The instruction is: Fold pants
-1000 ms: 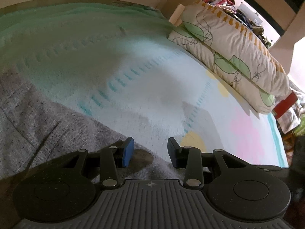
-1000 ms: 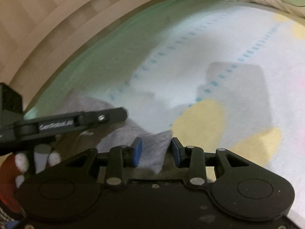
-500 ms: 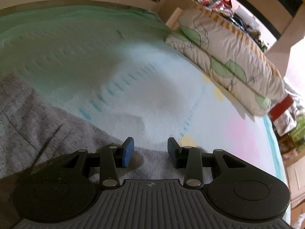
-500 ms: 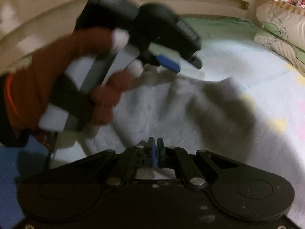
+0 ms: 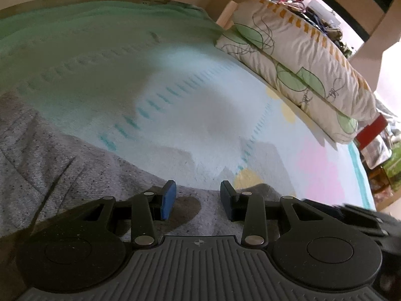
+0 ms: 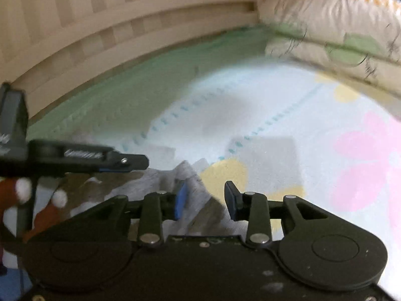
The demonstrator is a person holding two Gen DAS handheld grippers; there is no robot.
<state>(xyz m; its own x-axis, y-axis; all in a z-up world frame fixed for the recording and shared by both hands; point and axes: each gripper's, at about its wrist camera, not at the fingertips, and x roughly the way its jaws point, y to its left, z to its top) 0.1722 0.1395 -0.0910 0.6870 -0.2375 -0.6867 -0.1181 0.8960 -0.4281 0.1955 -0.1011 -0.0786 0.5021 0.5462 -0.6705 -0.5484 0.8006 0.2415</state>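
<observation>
1. Surface: bed with pastel flowered sheet, wooden slatted frame behind; two stacked leaf-print pillows ahead-right of both tools.
2. One pair of grey pants lies flat under the left gripper, edge reaching between its fingers.
3. Left gripper: jaws wide apart, holding nothing.
4. Right gripper: also wide apart, empty; pants corner just ahead-left.
5. Judgement: lower each tool onto the edge, close on all layers, lift together.
</observation>
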